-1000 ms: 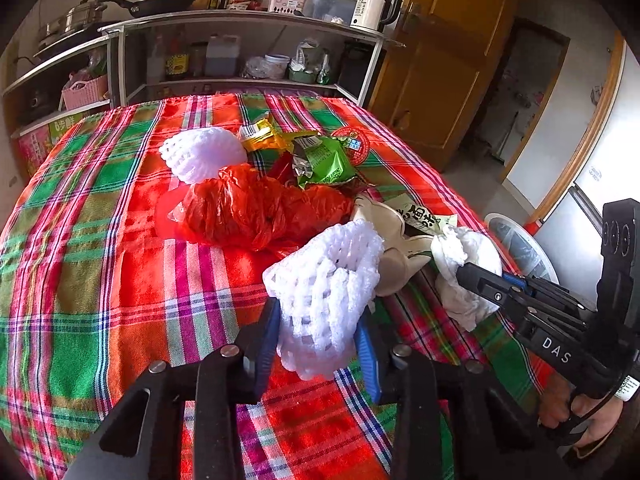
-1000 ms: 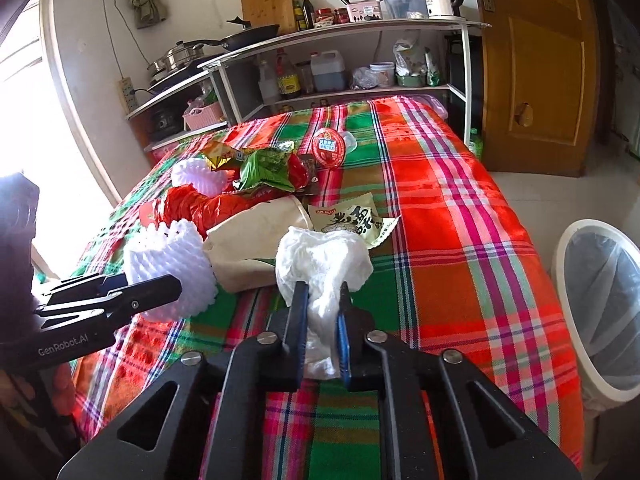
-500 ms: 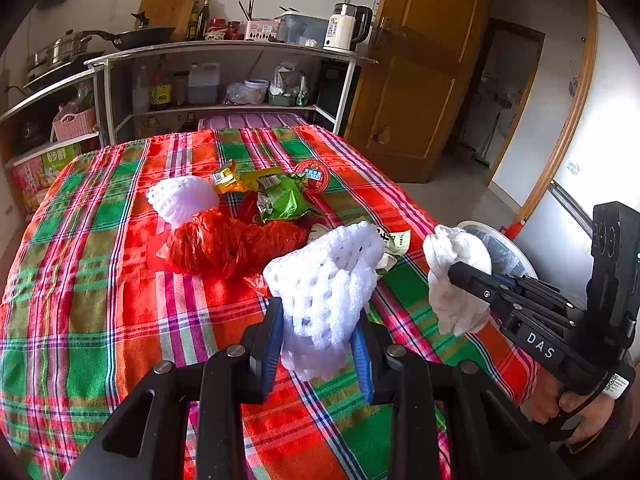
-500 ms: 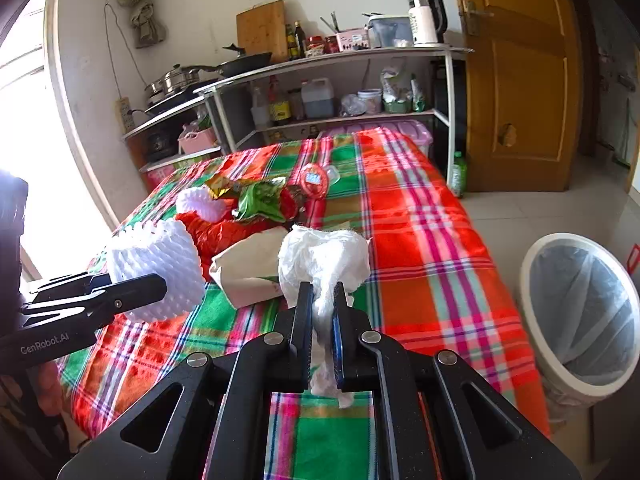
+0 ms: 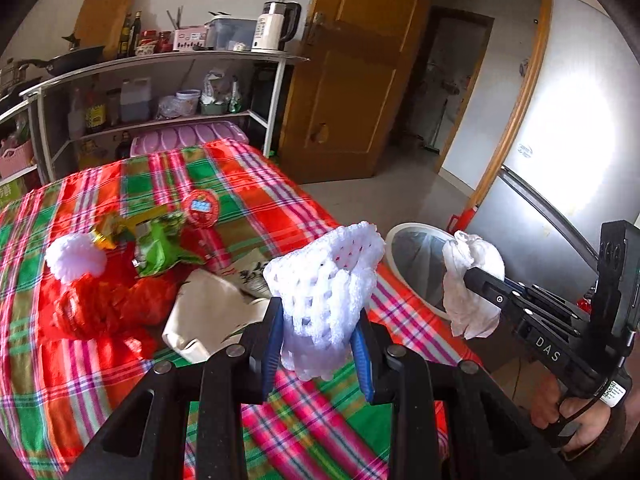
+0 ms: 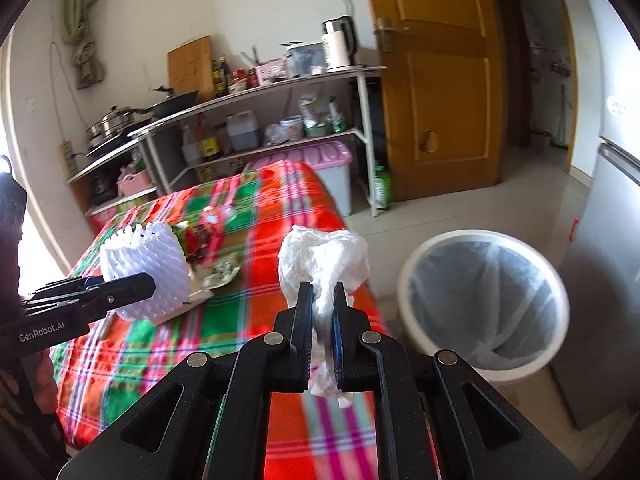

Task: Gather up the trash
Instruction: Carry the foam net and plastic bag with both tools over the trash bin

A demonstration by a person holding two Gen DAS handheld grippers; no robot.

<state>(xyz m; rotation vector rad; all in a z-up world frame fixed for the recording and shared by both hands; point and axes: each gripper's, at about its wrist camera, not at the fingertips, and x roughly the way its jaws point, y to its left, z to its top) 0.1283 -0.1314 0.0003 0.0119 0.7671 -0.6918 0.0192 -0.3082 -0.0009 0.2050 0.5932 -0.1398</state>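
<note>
My left gripper is shut on a white foam fruit net, lifted above the plaid table near its right edge; the same white foam net shows at the left of the right wrist view. My right gripper is shut on a crumpled white tissue, held in the air over the table's corner, left of the white trash bin. From the left wrist view the tissue hangs in front of the bin. On the table lie a red plastic bag, a green wrapper, a second foam net and a beige paper bag.
The plaid tablecloth covers the table. A metal shelf rack with bottles, pans and a kettle stands behind it. A wooden door and a grey fridge flank the bin, which stands on the tiled floor.
Both grippers rose and swung right toward the bin, each keeping hold of its load. The bin came much further into both views.
</note>
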